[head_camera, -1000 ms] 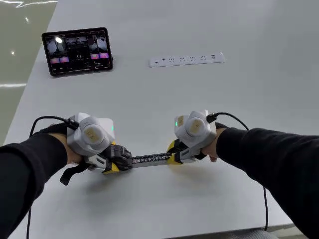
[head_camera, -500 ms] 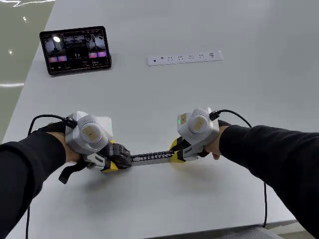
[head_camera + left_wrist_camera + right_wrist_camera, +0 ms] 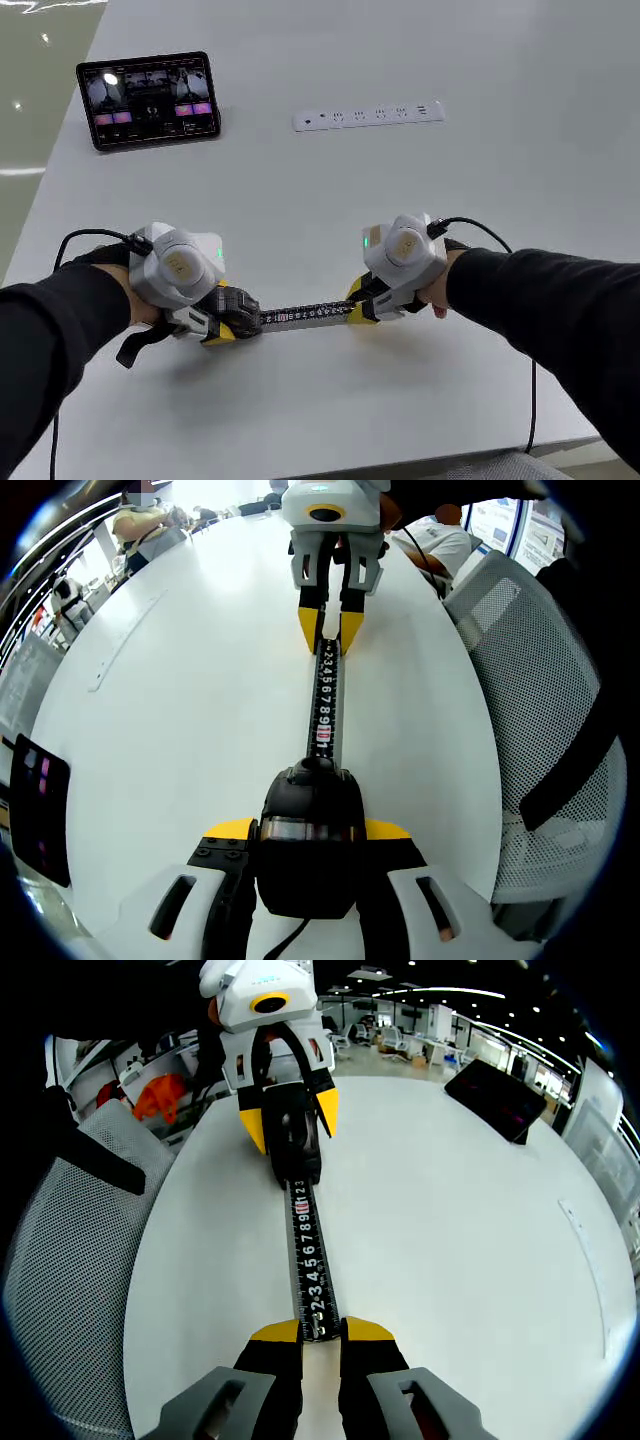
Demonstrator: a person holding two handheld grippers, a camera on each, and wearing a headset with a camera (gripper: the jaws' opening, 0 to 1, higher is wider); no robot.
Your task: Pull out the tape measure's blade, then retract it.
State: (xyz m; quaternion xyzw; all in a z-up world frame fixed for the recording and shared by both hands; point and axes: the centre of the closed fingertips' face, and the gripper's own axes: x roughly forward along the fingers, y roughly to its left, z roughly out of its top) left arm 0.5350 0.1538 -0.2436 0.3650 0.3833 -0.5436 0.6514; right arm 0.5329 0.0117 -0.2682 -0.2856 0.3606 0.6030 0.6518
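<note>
Currently left gripper clamps tape measure case, right gripper pinches blade tip; weak pinch could slip, blade whips back.

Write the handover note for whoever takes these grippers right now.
Left gripper: shut on the tape measure case, low over the white table.
Right gripper: shut on the tip of the blade, which runs straight between the two grippers.
Done: blade partly pulled out.
Left: extend further if wanted, then feed the blade back into the case.
</note>
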